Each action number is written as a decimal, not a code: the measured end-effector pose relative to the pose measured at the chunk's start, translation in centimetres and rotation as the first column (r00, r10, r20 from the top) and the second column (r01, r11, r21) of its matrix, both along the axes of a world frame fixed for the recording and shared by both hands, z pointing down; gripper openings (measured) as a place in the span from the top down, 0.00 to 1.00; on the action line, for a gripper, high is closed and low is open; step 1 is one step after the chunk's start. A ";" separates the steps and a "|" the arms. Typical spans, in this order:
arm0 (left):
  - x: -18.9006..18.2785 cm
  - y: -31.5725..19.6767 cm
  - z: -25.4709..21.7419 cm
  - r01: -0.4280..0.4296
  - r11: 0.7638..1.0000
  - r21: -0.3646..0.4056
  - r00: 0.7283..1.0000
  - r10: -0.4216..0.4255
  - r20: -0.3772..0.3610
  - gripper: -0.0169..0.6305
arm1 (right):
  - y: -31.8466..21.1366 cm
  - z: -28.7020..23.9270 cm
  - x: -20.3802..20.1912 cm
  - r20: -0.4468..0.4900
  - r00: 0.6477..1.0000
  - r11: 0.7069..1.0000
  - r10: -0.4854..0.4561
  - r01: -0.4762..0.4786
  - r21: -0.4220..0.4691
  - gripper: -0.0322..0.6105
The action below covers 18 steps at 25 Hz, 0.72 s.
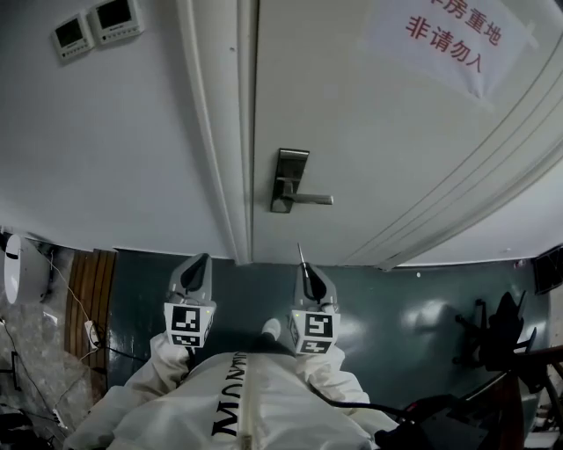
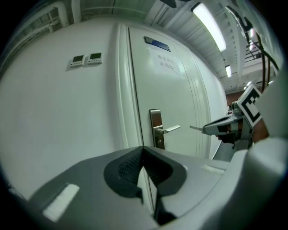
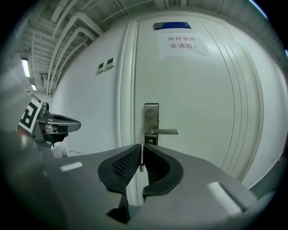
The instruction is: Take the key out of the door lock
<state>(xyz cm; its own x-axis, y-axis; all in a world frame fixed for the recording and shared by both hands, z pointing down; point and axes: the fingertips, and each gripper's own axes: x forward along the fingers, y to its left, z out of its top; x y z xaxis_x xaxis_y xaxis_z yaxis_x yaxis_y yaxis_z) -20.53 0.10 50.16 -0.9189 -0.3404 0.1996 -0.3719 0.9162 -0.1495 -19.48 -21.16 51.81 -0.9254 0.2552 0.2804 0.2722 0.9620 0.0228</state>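
Observation:
A thin metal key (image 1: pixel 300 255) sticks out forward from my right gripper (image 1: pixel 305 269), which is shut on it a short way back from the door. In the right gripper view the key (image 3: pixel 141 158) stands edge-on between the ribbed pads. The steel lock plate (image 1: pixel 288 180) with its lever handle (image 1: pixel 310 199) sits on the white door; no key shows in the lock (image 3: pixel 151 123). My left gripper (image 1: pixel 197 263) hangs beside the right one, jaws together with nothing in them (image 2: pixel 143 152). From the left gripper view the right gripper (image 2: pixel 221 127) points its key (image 2: pixel 195 128) at the door.
The white door (image 1: pixel 396 132) carries a paper notice (image 1: pixel 453 37); the door frame (image 1: pixel 222 132) runs left of the lock. Two wall controllers (image 1: pixel 95 26) sit on the grey wall. Cables and clutter (image 1: pixel 53 352) lie on the floor at left, dark equipment (image 1: pixel 501 343) at right.

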 end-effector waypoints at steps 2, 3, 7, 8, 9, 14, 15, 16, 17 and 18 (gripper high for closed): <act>2.2 1.4 0.2 -0.005 1.000 0.009 1.000 0.005 0.003 0.97 | 1.4 -0.3 2.2 0.012 1.000 1.000 0.003 -0.003 0.005 0.91; 3.4 2.1 0.5 -0.008 1.000 0.015 1.000 0.008 0.003 0.97 | 2.1 -0.5 3.3 0.018 1.000 1.000 0.007 -0.007 0.004 0.91; 8.9 4.4 2.5 -0.019 0.999 0.045 1.000 0.020 -0.024 0.97 | 4.6 -0.4 8.5 0.021 0.999 1.000 0.026 -0.026 0.000 0.91; 10.4 4.9 3.1 -0.019 0.999 0.050 0.999 0.021 -0.034 0.97 | 5.1 -0.3 9.9 0.018 0.999 1.000 0.027 -0.027 0.003 0.91; 11.6 5.3 3.5 -0.020 0.998 0.055 0.999 0.023 -0.045 0.97 | 5.5 -0.3 11.1 0.017 0.999 1.000 0.029 -0.029 0.007 0.91; 15.2 5.7 3.9 -0.028 0.997 0.071 0.998 0.032 -0.054 0.97 | 6.0 -0.9 14.7 0.029 0.999 0.999 0.039 -0.039 0.011 0.91; 15.6 5.7 3.6 -0.028 0.997 0.071 0.998 0.031 -0.047 0.97 | 6.0 -1.0 15.2 0.031 0.999 0.999 0.039 -0.040 0.010 0.91; 15.9 5.7 3.3 -0.028 0.997 0.071 0.999 0.030 -0.039 0.97 | 5.9 -1.1 15.6 0.034 0.999 0.999 0.040 -0.040 0.010 0.91; 16.2 5.6 2.9 -0.028 0.997 0.069 0.999 0.031 -0.031 0.97 | 5.8 -1.2 15.9 0.036 0.999 0.999 0.040 -0.040 0.009 0.91; 16.5 5.4 2.6 -0.029 0.998 0.064 0.999 0.031 -0.021 0.97 | 5.7 -1.3 16.2 0.039 0.999 0.999 0.038 -0.038 0.007 0.91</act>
<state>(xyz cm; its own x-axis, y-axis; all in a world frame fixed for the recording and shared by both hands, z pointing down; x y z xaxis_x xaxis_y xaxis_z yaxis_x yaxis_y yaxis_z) -4.06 5.54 52.73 -0.9035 -0.3806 0.1969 -0.4021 0.9119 -0.0825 -3.31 -15.49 50.52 -0.9446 0.2172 0.2460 0.2339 0.9714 0.0406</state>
